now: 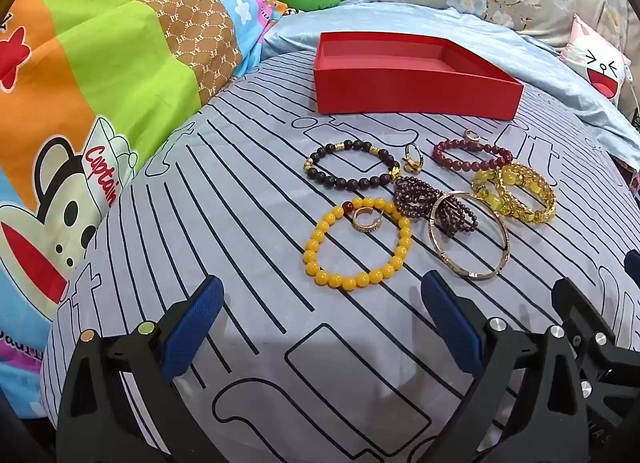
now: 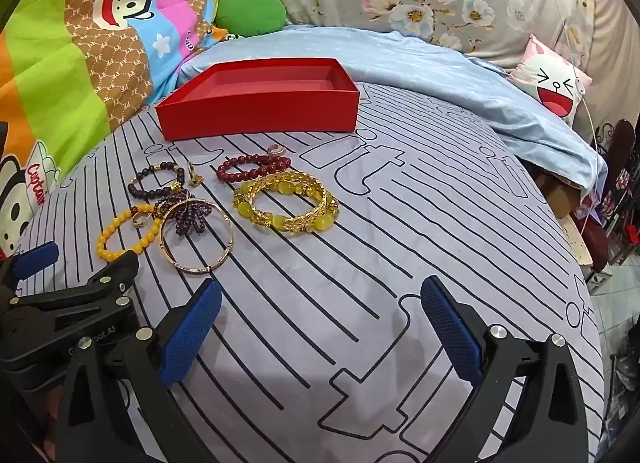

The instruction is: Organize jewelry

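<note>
Task unstarted: red box [image 1: 416, 75] at 12 o'clock empty, bracelets and rings loose on bed [image 1: 240, 191]; left tool [image 1: 320, 315] and right tool [image 2: 320, 315] both wide open, empty.

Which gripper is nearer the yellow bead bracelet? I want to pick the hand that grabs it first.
Left. The left gripper hovers open just in front of the yellow bead bracelet; the right gripper sits open further to the bracelet's right, beyond the gold bangle.
</note>
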A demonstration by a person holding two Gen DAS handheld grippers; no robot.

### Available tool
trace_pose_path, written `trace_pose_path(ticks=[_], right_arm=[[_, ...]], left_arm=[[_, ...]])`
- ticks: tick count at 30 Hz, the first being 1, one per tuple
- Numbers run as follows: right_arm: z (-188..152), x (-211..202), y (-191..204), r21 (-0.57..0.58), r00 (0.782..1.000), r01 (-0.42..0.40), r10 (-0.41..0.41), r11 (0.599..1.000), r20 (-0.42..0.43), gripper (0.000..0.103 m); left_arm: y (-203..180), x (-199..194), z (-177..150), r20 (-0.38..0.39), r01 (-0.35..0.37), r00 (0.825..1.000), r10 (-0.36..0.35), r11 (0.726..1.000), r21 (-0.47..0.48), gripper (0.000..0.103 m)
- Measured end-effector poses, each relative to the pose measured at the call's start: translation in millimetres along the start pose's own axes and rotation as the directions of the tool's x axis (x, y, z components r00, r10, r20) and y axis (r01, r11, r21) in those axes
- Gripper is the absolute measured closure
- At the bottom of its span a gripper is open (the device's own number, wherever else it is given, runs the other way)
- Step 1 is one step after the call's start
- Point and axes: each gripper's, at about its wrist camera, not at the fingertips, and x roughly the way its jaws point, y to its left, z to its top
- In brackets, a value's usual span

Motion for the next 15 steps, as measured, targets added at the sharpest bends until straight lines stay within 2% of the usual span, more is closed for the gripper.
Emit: trace_pose_path(ticks=[15], right_arm=[[-0.1, -1.0, 0.4, -0.001, 1.0, 0.004, -0.004, 1.0, 0.004, 0.007]], left_arm=[[0.1, 0.2, 0.0, -0.002, 0.001, 1.0, -0.001, 1.0, 0.0, 0.009]])
